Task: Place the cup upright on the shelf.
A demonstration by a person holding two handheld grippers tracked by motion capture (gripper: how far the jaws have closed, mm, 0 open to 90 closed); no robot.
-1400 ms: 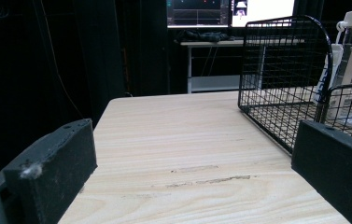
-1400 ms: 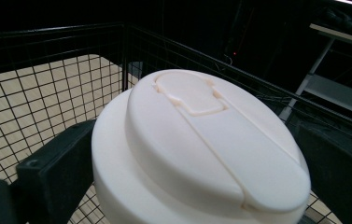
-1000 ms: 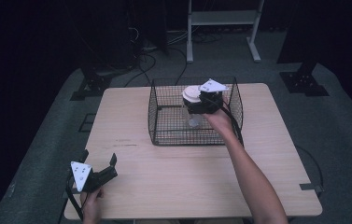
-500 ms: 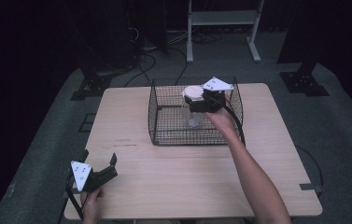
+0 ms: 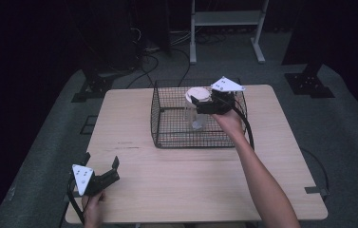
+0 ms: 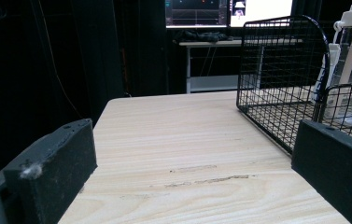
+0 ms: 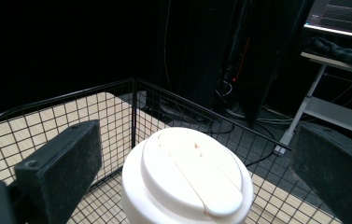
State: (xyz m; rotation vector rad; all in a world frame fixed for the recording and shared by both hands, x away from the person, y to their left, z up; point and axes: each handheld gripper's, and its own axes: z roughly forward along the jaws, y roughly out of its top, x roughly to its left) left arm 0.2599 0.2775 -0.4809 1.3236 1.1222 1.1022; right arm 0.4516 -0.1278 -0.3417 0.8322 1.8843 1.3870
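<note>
Standing upright inside the black wire-mesh basket [image 5: 167, 124] at the far middle of the pale wooden table [image 5: 195, 180]: one clear plastic jar with a round white lid [image 5: 197, 95], my right gripper [image 5: 204, 102] poised at lid height, jaws spread wide to either side of the lid and not closed on it. My left gripper [image 5: 101, 174] rests at the table's near left corner, well apart from the basket, jaws wide, holding nothing.

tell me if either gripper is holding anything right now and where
Nothing is held. The right gripper stands open around the white lid of the jar in the wire basket; the left gripper is open over the table.
</note>
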